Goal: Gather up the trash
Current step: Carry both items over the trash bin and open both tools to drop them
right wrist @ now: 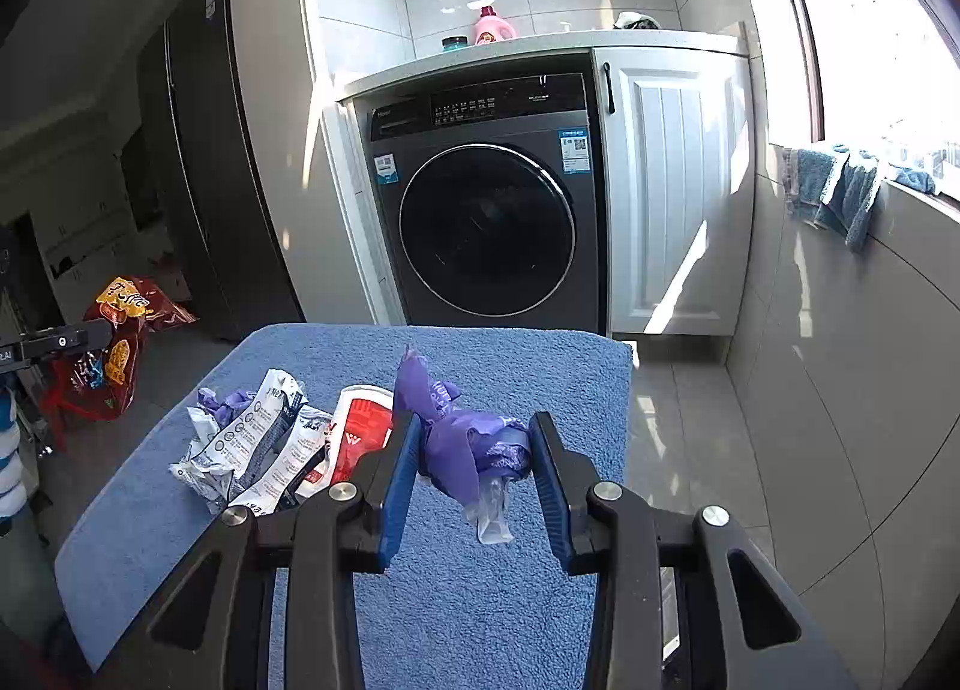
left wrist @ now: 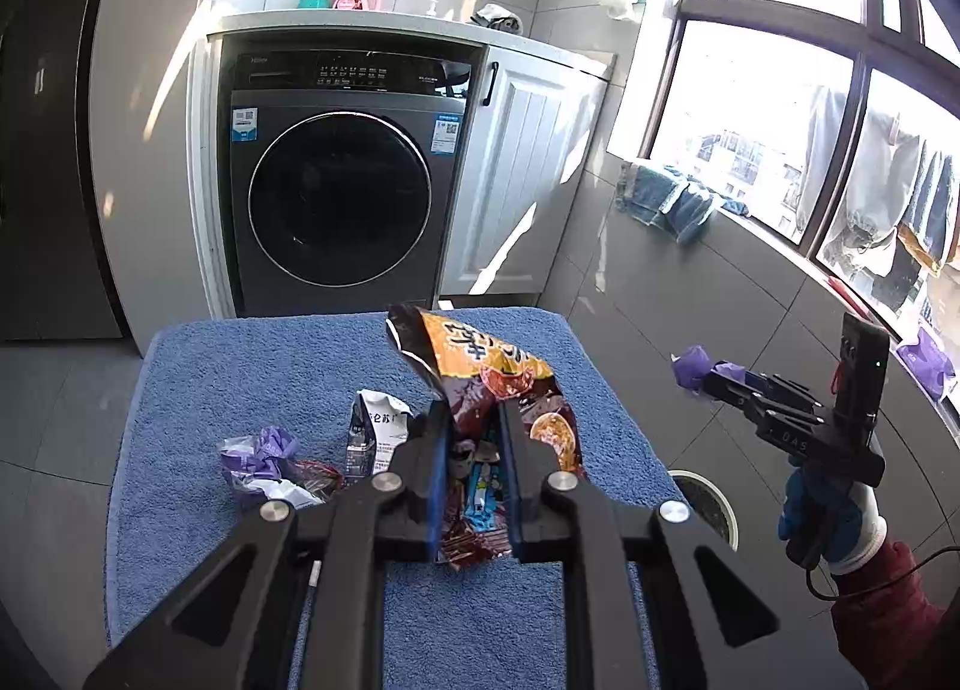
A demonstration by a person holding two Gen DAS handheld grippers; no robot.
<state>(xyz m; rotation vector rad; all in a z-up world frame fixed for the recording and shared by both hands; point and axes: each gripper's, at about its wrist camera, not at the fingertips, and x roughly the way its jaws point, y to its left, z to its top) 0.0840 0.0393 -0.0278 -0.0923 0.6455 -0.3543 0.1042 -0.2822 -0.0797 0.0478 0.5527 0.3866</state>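
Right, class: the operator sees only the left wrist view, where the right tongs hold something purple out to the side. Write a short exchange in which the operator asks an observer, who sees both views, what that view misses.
Operator: Is the purple thing all that the right tongs carry?
Observer: No. A clear plastic scrap dangles beneath the purple wrapper gripped in the right tongs.
Operator: What lies next to the white wrappers on the towel?
Observer: A red-and-white packet lies against the white wrappers on the blue towel.
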